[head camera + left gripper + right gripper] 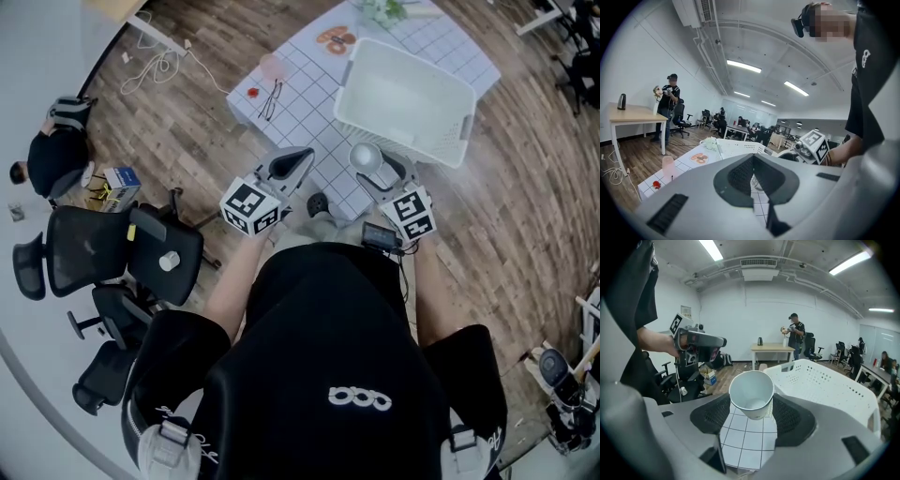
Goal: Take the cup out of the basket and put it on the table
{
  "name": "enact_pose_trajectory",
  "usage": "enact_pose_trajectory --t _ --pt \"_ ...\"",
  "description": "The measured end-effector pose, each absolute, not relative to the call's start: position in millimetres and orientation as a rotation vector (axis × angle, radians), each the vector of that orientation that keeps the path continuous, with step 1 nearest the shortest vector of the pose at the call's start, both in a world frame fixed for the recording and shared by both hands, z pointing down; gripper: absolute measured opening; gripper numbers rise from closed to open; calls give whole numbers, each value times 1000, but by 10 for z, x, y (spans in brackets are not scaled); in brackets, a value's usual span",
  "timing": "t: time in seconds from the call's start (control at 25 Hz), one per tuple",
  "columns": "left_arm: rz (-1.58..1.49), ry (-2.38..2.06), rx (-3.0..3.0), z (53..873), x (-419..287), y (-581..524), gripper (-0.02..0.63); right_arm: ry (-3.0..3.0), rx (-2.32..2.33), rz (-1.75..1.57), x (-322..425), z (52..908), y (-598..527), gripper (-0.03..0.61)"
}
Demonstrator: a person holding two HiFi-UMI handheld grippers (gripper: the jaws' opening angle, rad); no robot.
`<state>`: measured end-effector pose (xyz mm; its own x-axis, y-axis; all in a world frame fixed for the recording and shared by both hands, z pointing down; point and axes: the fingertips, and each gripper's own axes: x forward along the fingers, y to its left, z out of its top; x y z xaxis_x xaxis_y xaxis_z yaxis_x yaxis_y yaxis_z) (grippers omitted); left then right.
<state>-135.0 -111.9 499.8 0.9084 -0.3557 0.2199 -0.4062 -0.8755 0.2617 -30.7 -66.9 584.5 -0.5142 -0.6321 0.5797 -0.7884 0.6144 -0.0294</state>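
Observation:
A white paper cup point(751, 397) sits tilted between the jaws of my right gripper point(751, 412), which is shut on it. In the head view the cup point(366, 157) hangs over the near edge of the table point(300, 103), just in front of the white plastic basket point(403, 98). The table wears a white checked cloth. The basket point(825, 385) is right of the cup in the right gripper view. My left gripper point(298, 161) is level beside the right one at the table's near edge. Its jaws point(753, 161) are shut with nothing between them.
On the cloth are a pink cup point(272, 67), a small red object point(253, 93), a plate of food point(335, 39) and flowers point(382, 9). Black office chairs point(103, 253) crowd the floor at my left. A person point(796, 333) stands by a wooden desk point(771, 347).

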Motion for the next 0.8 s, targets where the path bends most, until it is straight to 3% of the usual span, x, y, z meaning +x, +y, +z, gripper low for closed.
enact_pose_trajectory --t 0.52,0.8 --pt "282 -507 2764 5111 -1252 -1040 8 -2211 1034 525 -375 7296 -531 290" --pt "301 -492 2757 5147 -1235 -1056 8 -2179 1044 607 -367 7582 -436 291"
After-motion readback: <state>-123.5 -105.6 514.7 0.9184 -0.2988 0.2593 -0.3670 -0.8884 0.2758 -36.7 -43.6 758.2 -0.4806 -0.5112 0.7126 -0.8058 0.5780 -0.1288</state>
